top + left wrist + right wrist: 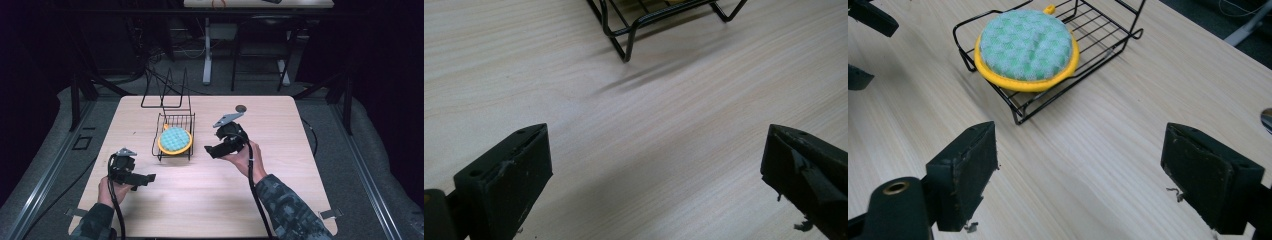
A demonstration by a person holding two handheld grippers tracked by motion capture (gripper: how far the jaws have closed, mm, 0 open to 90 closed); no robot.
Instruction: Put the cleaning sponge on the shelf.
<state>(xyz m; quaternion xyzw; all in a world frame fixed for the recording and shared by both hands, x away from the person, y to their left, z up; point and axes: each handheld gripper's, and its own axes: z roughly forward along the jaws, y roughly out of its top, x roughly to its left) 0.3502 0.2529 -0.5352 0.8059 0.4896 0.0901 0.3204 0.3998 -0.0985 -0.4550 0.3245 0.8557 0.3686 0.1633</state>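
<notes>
While the round green-and-white checked sponge pad with the yellow rim (pixel 1025 47) sits in the low black wire rack (pixel 1098 35) at mid-table, neither tool has anything in it. The right gripper (pixel 214 150) hangs just right of the rack, above the light wooden table (pixel 200 200), jaws spread wide and empty, with bare wood between them in the right gripper view. The left gripper (pixel 149 178) is near-left of the rack, well apart from it, jaws also wide and holding nothing.

Risks as I judge them:
- The pad overhangs the rack's near edge and looks slightly tilted. A bump on the wire from either jaw could slide it out onto the table.
- The rack is light wire on thin feet. A sideways push from the right gripper would likely skate or tip it rather than stop.
- If the pad gets gripped again, the soft top squashes; pinching only the yellow rim could let it swivel or drop.
- The tall black wire stand (pixel 167 92) at the far side is close behind the rack; shoving the rack far-ward could snag it.
- Cables trail near the table's near edge; drag could pull a hand off line.
</notes>
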